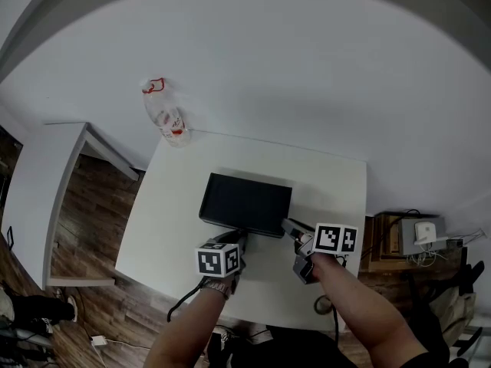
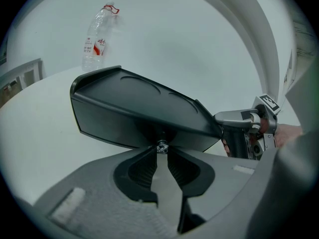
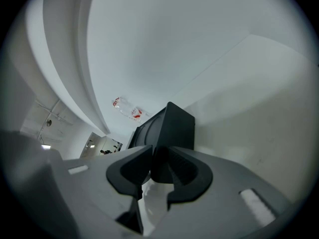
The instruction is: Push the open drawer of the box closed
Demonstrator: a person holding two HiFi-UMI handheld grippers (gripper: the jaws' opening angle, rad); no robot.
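Observation:
A black box (image 1: 245, 203) with a tray-like top stands in the middle of the white table (image 1: 330, 182). My left gripper (image 1: 239, 236) is at the middle of its near face. In the left gripper view the tips close on a small metal drawer knob (image 2: 161, 146), and the drawer front looks about flush with the box (image 2: 129, 108). My right gripper (image 1: 290, 228) is at the box's near right corner. In the right gripper view that corner of the box (image 3: 169, 126) fills the gap between the jaws (image 3: 158, 158). The right gripper's silver finger (image 2: 234, 119) touches the corner.
A clear plastic bottle (image 1: 165, 113) with a red label lies at the table's far left corner. A lower white side table (image 1: 46, 198) stands to the left over wooden floor. A small cabinet with devices and cables (image 1: 418, 236) sits to the right. A wall rises behind.

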